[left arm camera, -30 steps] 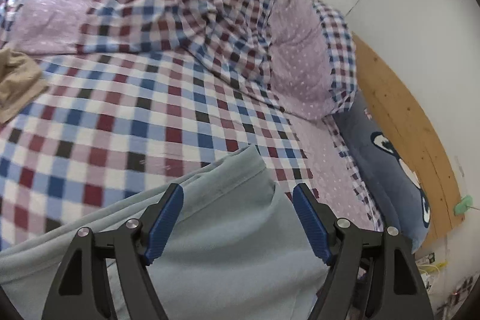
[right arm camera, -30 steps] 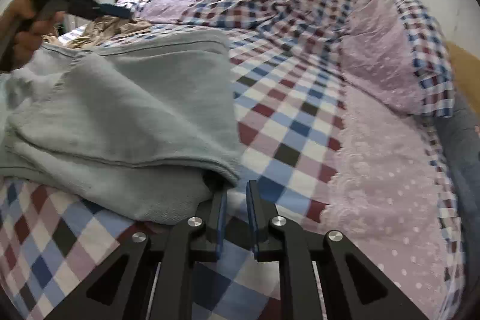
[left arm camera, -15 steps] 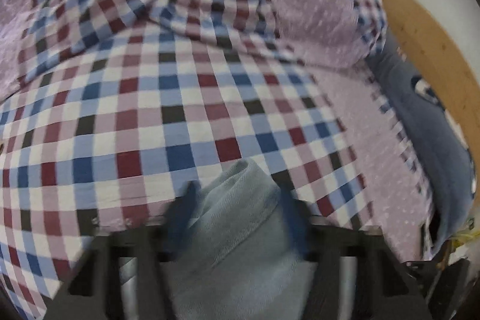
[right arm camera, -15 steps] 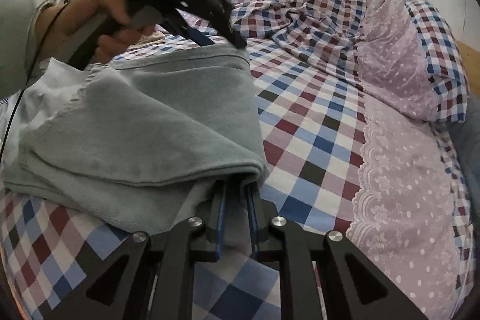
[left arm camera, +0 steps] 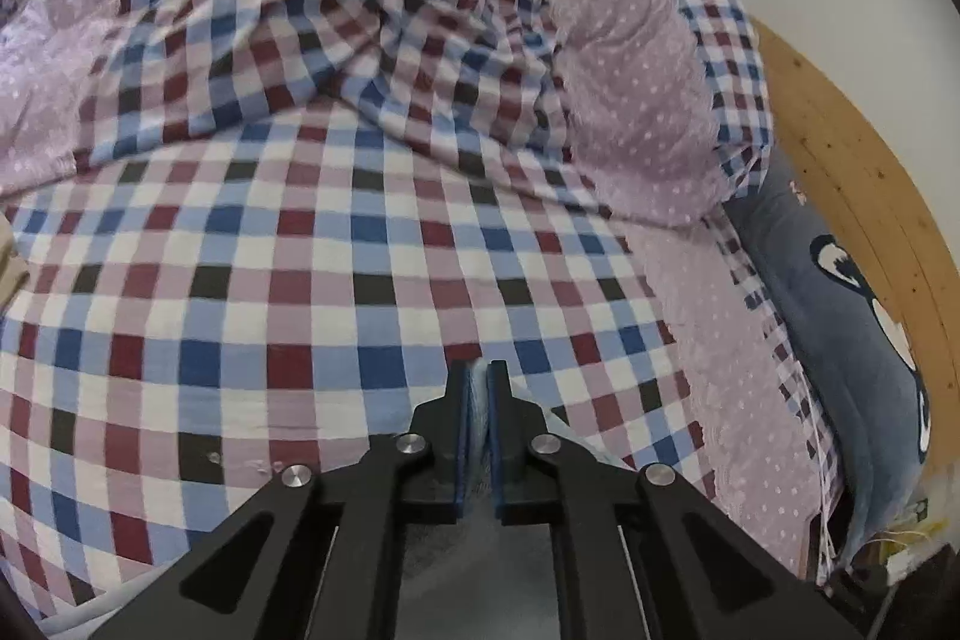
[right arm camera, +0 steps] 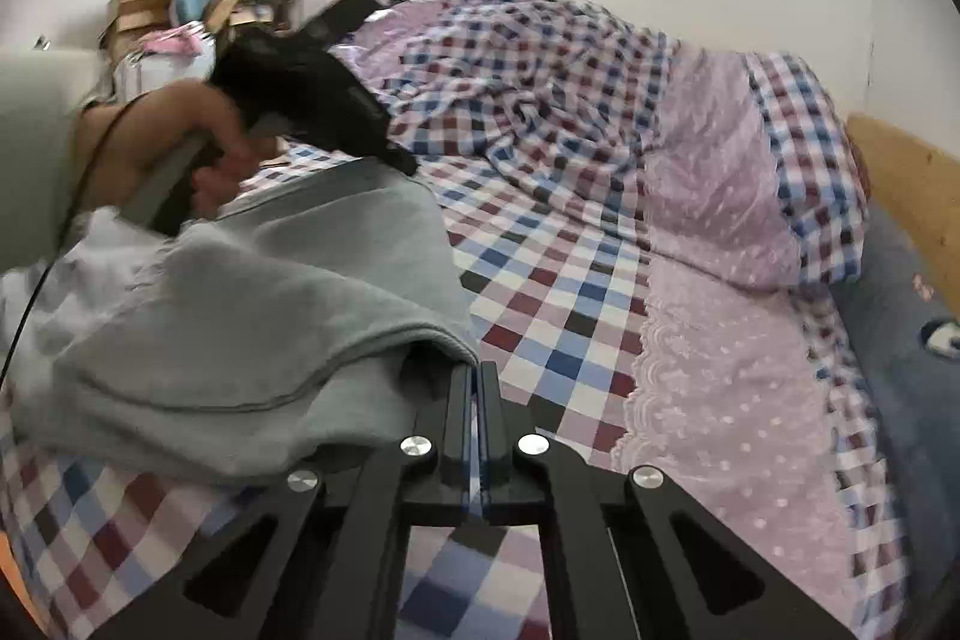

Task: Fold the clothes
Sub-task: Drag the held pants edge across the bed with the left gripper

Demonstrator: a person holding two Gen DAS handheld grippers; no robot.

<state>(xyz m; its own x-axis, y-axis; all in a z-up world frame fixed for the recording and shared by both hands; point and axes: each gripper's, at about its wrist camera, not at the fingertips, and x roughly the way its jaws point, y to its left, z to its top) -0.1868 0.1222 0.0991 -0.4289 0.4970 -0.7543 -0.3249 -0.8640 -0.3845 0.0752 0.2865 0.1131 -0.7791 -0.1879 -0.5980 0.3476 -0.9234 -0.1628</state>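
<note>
A pale grey-blue garment [right arm camera: 270, 316] lies folded in layers on the checked bed sheet [right arm camera: 576, 316]. My left gripper [left arm camera: 478, 382] is shut on the garment's far corner, and a strip of its cloth [left arm camera: 478, 412] shows between the blue pads. In the right wrist view the left gripper [right arm camera: 402, 163] sits at the garment's far edge, held by a hand [right arm camera: 216, 166]. My right gripper [right arm camera: 478, 382] is shut on the garment's near corner, where the folded edge runs into its fingers.
A rumpled checked quilt [left arm camera: 372, 16] with a lilac dotted border [left arm camera: 636, 100] is heaped at the back of the bed. A dark blue pillow [left arm camera: 852, 340] lies against the wooden headboard [left arm camera: 870, 196]. Boxes and clutter [right arm camera: 180, 10] stand under the window.
My left gripper was open over the garment a second ago and has shut on its corner. The right gripper stayed shut while its view tilted up.
</note>
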